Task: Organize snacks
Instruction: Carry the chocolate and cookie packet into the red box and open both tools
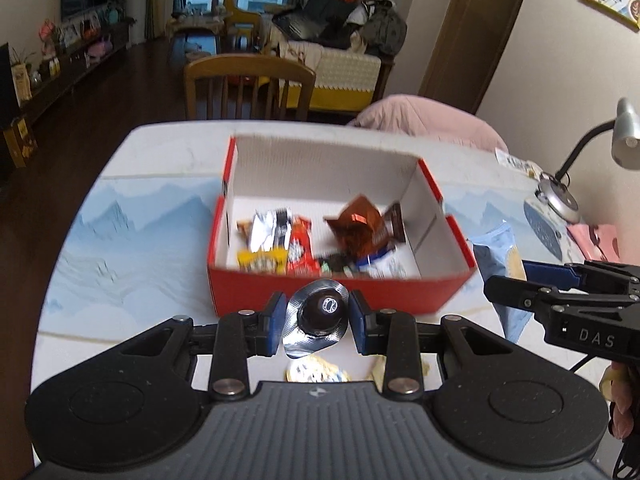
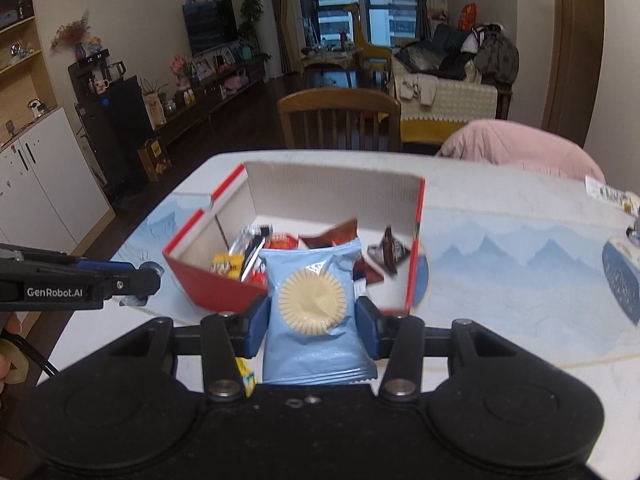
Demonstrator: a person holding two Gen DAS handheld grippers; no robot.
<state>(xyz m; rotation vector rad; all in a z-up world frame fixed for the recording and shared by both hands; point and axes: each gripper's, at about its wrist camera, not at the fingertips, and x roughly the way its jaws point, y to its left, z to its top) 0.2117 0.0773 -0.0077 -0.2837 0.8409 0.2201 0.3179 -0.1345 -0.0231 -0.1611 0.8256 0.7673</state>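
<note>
A round dark chocolate ball (image 1: 322,312) seated in a crinkled silver foil cup sits pinched between the blue pads of the left claw (image 1: 317,322), held above the bench (image 1: 120,264) just in front of the near wall of a red cardboard box (image 1: 340,292). The right claw (image 2: 312,318) pinches a pale blue snack packet (image 2: 316,312) printed with a round cream-coloured biscuit, its pads pressing both sides of the wrapper, and the packet hides part of the box front in the right wrist view. Inside the white-lined box lie several wrapped snacks: a silver packet (image 1: 269,229), a red one (image 1: 301,250), a yellow one (image 1: 262,261) and a copper-brown foil packet (image 1: 358,224), piled loosely toward the near side. The bench wears a cover with pale blue mountains. A silver desk lamp (image 1: 560,200) stands at its right edge, a wooden chair (image 1: 249,86) at the far side, and a pink padded garment (image 2: 520,148) beside it.
</note>
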